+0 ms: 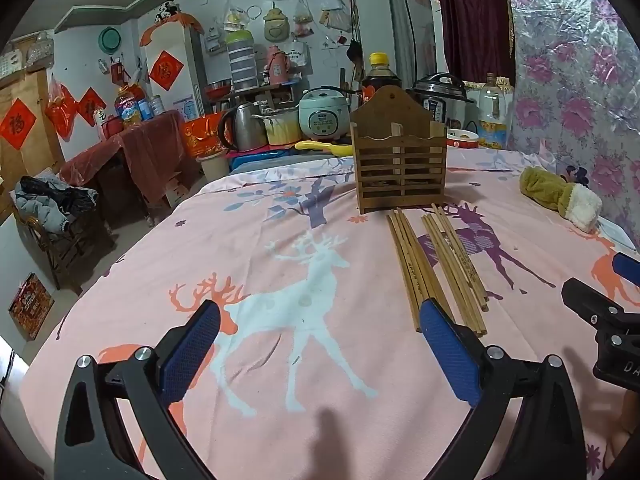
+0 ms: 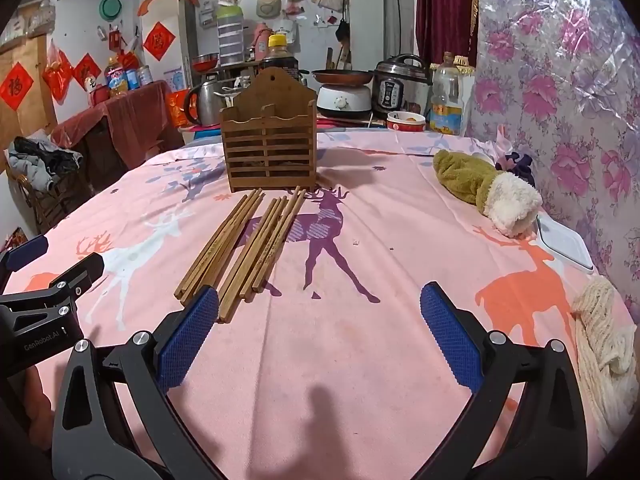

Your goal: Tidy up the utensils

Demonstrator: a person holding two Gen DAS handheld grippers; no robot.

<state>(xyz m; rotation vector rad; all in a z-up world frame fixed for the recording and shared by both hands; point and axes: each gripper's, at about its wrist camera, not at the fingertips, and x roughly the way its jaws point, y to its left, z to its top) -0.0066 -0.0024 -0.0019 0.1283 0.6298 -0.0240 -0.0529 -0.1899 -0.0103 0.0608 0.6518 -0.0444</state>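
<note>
Wooden chopsticks lie in two bundles at centre frame before the seemingly empty holder; both the left gripper and right gripper hover spread, empty, sorting not begun.

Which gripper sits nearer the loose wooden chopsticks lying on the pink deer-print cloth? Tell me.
Too close to call. The left gripper has the wooden chopsticks by its right finger; the right gripper has them by its left finger. Both are open, touching nothing.
</note>
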